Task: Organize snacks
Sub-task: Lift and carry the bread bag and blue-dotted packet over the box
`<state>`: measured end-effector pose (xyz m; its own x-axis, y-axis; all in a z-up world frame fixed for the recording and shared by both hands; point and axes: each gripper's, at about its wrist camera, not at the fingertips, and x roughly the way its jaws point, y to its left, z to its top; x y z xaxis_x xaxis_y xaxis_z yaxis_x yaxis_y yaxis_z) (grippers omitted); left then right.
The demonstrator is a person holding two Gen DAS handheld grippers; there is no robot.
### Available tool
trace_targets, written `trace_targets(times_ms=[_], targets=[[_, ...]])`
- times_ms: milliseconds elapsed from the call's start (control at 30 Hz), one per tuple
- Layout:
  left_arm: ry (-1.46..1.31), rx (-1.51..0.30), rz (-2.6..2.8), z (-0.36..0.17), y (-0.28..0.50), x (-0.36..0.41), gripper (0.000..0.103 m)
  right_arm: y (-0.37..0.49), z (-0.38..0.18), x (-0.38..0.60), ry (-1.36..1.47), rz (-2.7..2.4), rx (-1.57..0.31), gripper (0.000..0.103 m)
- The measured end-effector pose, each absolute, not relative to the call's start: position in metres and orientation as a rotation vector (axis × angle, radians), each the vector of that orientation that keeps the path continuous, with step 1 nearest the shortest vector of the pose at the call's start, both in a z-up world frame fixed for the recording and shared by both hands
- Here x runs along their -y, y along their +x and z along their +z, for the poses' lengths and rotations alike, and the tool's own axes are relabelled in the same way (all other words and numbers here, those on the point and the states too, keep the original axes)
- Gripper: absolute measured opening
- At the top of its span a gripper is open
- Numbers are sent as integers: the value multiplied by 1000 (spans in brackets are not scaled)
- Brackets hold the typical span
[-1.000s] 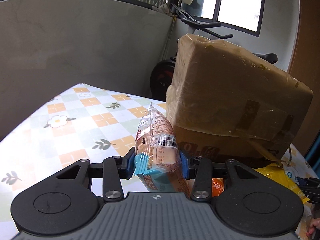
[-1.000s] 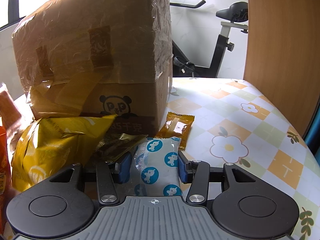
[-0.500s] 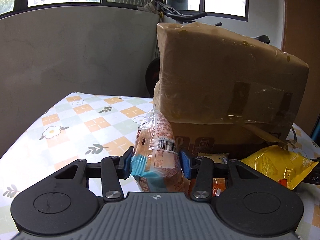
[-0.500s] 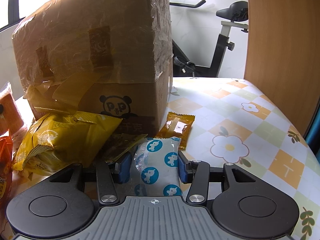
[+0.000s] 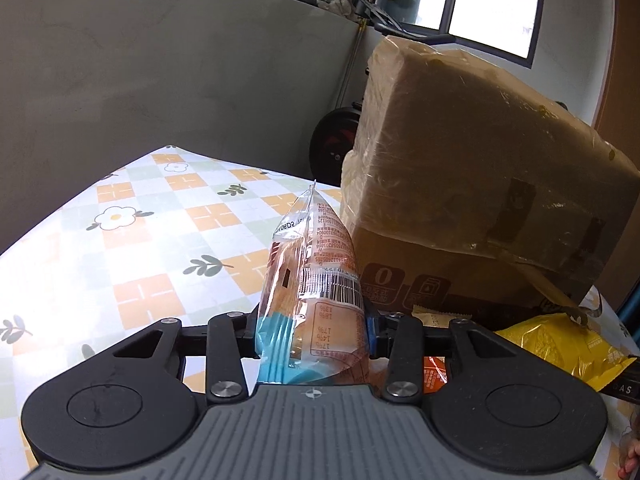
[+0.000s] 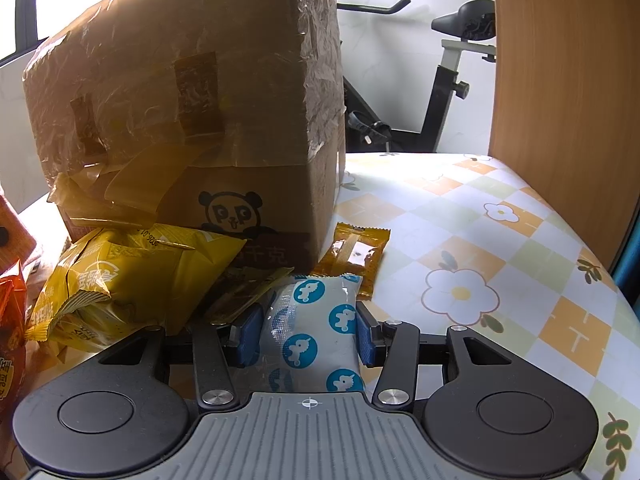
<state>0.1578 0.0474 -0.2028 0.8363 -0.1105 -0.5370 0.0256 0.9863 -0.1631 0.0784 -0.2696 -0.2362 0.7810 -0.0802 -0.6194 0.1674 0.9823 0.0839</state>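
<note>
Clear-and-orange plastic bread packet with a blue lower band and barcode point(image 5: 310, 292): held upright, sealed tip pointing up, clamped between the blue pads of the left gripper point(image 5: 311, 330), raised above the floral checked tablecloth point(image 5: 132, 240). White pillow-shaped packet printed with blue unicorn roundels point(image 6: 314, 332): lies on the tablecloth point(image 6: 500, 248), pinched between the blue pads of the right gripper point(image 6: 308, 336), its far end near the base of the box. Large brown cardboard box wrapped in clear tape, panda logo on its front point(image 6: 192, 120): stands on the table just behind both packets; in the left wrist view the box point(image 5: 480, 168) fills the right half. Small amber sachet with a clear window point(image 6: 354, 252): flat on the cloth, just beside the box's front corner and the white packet's far end. Crinkled yellow snack bag point(image 6: 120, 280): leans against the box front, left of the white packet. Orange snack bag point(image 6: 12, 328): at the far left edge, partly cut off. Exercise bike point(image 6: 448, 80): beyond the table.
</note>
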Motion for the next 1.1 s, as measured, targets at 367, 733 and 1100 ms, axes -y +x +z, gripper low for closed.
trace_targets(times_ms=[367, 733, 1100], targets=[[-200, -559, -45, -188, 153, -56, 44, 72, -235, 282, 213, -198, -626, 44], [-186, -467, -80, -143, 132, -65, 44, 50, -215, 319, 420, -309, -575, 43], [-98, -273, -208, -70, 126, -40, 44, 47, -97, 312, 216, -176, -360, 43]])
